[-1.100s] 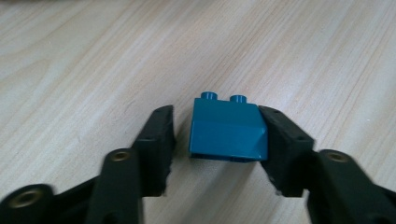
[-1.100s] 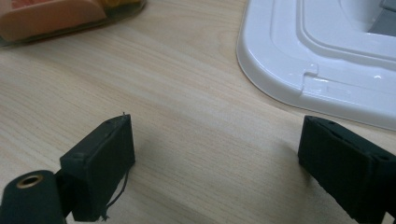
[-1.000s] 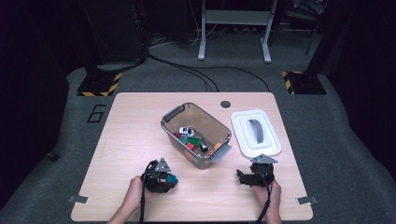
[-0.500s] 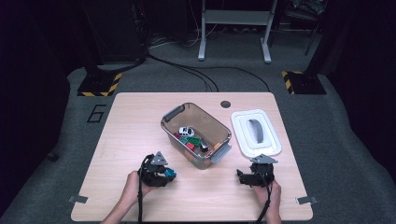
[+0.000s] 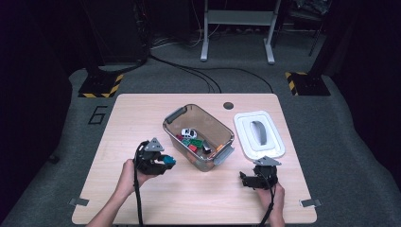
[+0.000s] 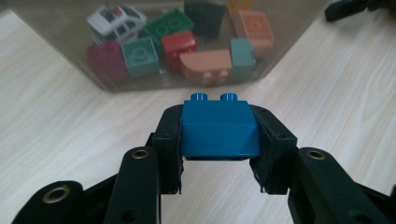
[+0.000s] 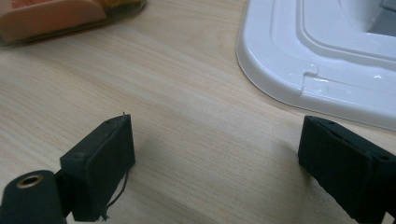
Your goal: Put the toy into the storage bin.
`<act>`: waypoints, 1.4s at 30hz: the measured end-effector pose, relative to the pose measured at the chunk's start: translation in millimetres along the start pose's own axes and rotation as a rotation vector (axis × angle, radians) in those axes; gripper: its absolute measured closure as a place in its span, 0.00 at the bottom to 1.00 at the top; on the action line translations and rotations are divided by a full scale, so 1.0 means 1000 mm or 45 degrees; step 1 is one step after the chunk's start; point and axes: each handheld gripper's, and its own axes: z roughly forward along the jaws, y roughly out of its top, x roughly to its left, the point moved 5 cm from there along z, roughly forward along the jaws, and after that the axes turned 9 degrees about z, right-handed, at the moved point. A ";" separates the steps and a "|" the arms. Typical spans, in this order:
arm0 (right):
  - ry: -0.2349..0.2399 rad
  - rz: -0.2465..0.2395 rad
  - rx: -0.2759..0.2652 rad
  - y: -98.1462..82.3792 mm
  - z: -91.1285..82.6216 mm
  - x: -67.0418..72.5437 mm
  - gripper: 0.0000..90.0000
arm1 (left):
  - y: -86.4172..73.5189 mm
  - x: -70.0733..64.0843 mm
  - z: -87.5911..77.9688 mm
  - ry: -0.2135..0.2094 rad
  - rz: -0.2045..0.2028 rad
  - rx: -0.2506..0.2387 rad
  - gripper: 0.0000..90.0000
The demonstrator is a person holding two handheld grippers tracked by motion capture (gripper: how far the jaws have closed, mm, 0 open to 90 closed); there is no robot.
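My left gripper (image 6: 219, 140) is shut on a blue two-stud brick (image 6: 218, 127), held above the tabletop just left of the clear bin (image 5: 176, 119). In the high view the same blue brick (image 5: 169, 161) shows at the tip of the left gripper (image 5: 163, 161). Inside the bin lie several bricks (image 6: 184, 44) and a white toy car (image 5: 188, 133). My right gripper (image 7: 217, 158) stands open low over the bare wood, nothing between its pads; in the high view the right gripper (image 5: 245, 179) rests near the table's front right.
A white bin lid (image 5: 272, 144) lies flat to the right of the bin, its rim (image 7: 299, 91) just ahead of my right gripper. The wooden table (image 5: 132, 113) has a cable hole (image 5: 228, 105) at the back. Dark floor and stands surround it.
My left gripper has risen and moved toward the bin with the blue brick in its jaws. The right gripper has stayed where it was.
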 end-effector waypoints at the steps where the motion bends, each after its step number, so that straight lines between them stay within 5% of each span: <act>1: -0.002 -0.002 0.000 0.000 0.000 0.000 0.11 | 0.003 0.001 -0.003 0.012 0.000 -0.010 0.66; 18: 0.002 0.000 0.000 0.000 0.000 0.000 0.11 | 0.056 0.023 -0.029 0.085 0.047 -0.081 0.66; 32: 0.000 -0.001 0.001 0.000 0.000 0.000 0.11 | 0.089 0.035 -0.008 0.034 0.040 -0.053 0.66; 42: 0.004 0.001 0.000 0.000 0.000 0.000 0.11 | 0.087 0.037 0.017 -0.023 -0.015 0.014 0.66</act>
